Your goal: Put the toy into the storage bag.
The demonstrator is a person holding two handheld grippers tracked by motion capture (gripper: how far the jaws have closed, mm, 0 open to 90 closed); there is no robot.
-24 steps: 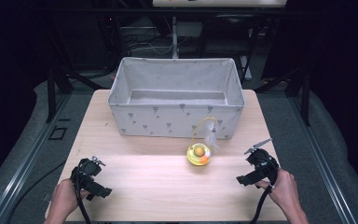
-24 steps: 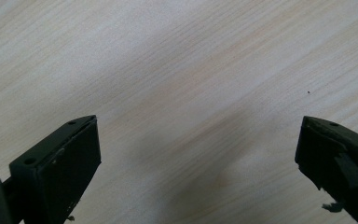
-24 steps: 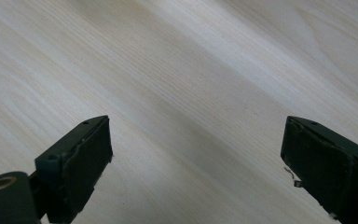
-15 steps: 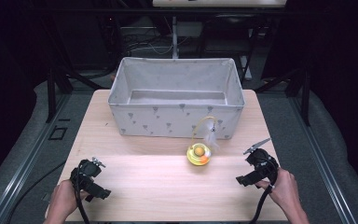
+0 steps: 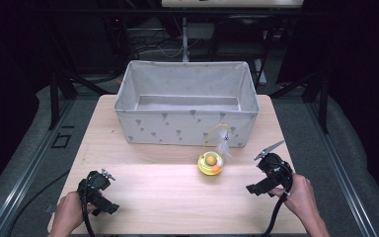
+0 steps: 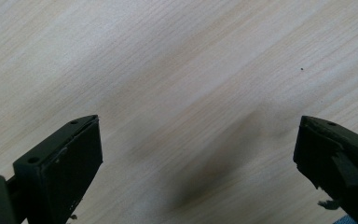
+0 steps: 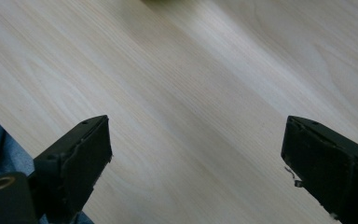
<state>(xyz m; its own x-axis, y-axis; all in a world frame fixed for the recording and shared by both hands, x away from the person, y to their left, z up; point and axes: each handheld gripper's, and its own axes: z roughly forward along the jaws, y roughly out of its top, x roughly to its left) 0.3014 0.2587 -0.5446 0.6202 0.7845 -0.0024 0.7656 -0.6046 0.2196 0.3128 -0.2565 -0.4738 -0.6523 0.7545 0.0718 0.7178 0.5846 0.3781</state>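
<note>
We see a light wood desk [image 5: 143,182] with a grey fabric bin [image 5: 185,114] at 12 o'clock, open top, small printed marks on its front wall. Bin looks empty as far as we can see inside.

Just in front of the bin, toward 3 o'clock from desk centre, sits a small yellow toy [image 5: 210,163]: round yellow dish with a yellow ball and an orange ball in it, a thin wire arching up from it with a white feather hanging. Toy is near the bin's front wall but apart from it, resting on the desk.

Left hand-held gripper [image 5: 98,193] is at 7 o'clock on the desk, held by the left hand [image 5: 69,213], cable trailing toward the near edge. In the left gripper view its jaws stand wide apart with bare wood between them, nothing held.

Right hand-held gripper [image 5: 270,175] is at 4 o'clock, held by the right hand [image 5: 299,195], grey plate on top, cable running down off the near edge. In the right gripper view its jaws are also wide apart over bare wood, nothing between them; a bit of blue fabric [image 7: 0,144] shows at the lower left of that view.

The right one sits near the toy, at the toy's 4 o'clock, not touching. The left one is well apart from it.
</note>
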